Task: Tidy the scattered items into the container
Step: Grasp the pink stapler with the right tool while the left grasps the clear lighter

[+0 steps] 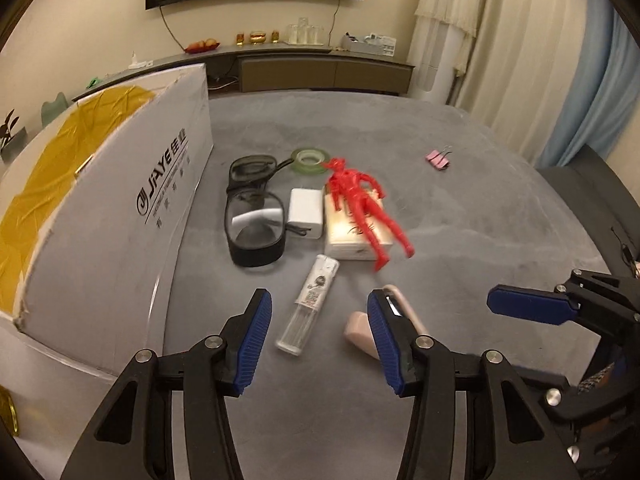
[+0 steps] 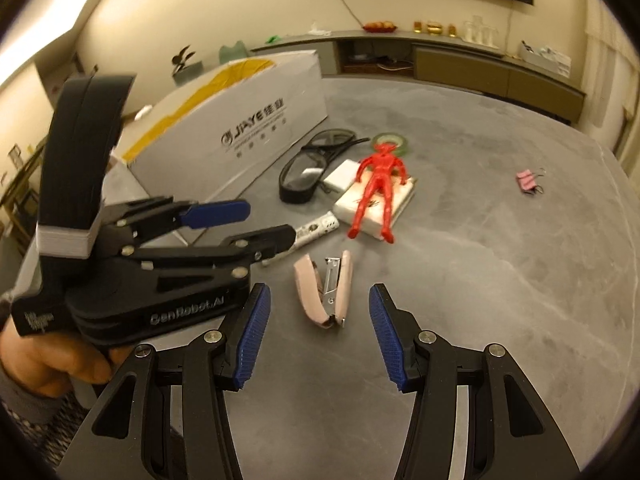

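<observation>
Both tongs are hanging wide open over the table point(image 2: 500, 280) with nothing in them. The right tongs point(image 2: 319, 334) are lining up on the pink stapler point(image 2: 324, 292), which is lying splayed open just ahead. The left tongs point(image 1: 319, 338) are sitting over the clear tube point(image 1: 308, 306). The stapler's looking stiff but hinged, so I'd be pinching across both arms near the hinge. The box point(image 1: 120, 208) is waiting on the left, near the pile.
</observation>
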A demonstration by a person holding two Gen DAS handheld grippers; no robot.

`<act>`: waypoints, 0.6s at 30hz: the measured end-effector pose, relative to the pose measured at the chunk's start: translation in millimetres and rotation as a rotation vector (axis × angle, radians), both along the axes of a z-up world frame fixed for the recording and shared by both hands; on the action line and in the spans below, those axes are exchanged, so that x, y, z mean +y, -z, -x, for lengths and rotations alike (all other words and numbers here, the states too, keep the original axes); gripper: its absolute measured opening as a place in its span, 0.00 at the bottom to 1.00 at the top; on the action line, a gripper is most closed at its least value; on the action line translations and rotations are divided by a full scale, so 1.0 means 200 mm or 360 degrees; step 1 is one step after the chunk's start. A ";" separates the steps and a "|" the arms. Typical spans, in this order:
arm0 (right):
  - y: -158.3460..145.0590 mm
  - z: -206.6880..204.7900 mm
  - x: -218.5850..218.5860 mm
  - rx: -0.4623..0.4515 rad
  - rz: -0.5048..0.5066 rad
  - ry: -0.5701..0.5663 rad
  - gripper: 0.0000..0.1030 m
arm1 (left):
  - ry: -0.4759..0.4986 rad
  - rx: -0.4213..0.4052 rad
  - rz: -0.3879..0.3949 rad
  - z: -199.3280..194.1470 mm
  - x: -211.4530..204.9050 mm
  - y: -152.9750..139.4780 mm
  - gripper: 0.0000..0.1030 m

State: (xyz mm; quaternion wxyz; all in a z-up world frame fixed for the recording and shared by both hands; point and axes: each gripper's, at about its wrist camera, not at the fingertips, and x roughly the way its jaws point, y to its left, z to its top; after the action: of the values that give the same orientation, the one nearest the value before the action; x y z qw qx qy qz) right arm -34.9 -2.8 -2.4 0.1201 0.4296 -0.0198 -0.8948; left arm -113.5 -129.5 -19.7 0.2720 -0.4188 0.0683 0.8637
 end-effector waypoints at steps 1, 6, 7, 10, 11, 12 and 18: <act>0.02 0.01 -0.01 -0.0002 -0.0024 -0.0005 0.53 | -0.0007 -0.0009 -0.0004 0.02 -0.01 0.01 0.49; 0.10 0.07 0.02 -0.0006 0.0010 0.0026 0.36 | -0.0036 -0.0022 -0.0032 0.06 -0.04 0.05 0.49; 0.13 0.09 0.05 -0.0028 0.0037 0.0034 0.28 | -0.0053 -0.0041 -0.0014 0.08 -0.04 0.07 0.49; 0.20 0.13 0.10 -0.0103 0.0091 0.0060 0.21 | -0.0031 -0.0046 -0.0060 0.09 -0.04 0.09 0.49; 0.21 0.13 0.12 -0.0108 0.0145 0.0065 0.21 | -0.0044 -0.0055 -0.0023 0.10 -0.03 0.11 0.49; 0.21 0.14 0.15 -0.0120 0.0181 0.0080 0.20 | -0.0051 -0.0097 -0.0002 0.12 -0.02 0.13 0.49; 0.26 0.17 0.41 -0.0241 0.0620 0.0347 0.17 | 0.0008 -0.0096 -0.0017 0.14 0.03 0.15 0.49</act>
State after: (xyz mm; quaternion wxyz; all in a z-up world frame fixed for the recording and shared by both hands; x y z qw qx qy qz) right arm -67.9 79.1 -54.8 0.1016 0.4595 -0.2474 -0.8470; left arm -142.3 -123.5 -49.3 0.2783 -0.4430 0.0566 0.8503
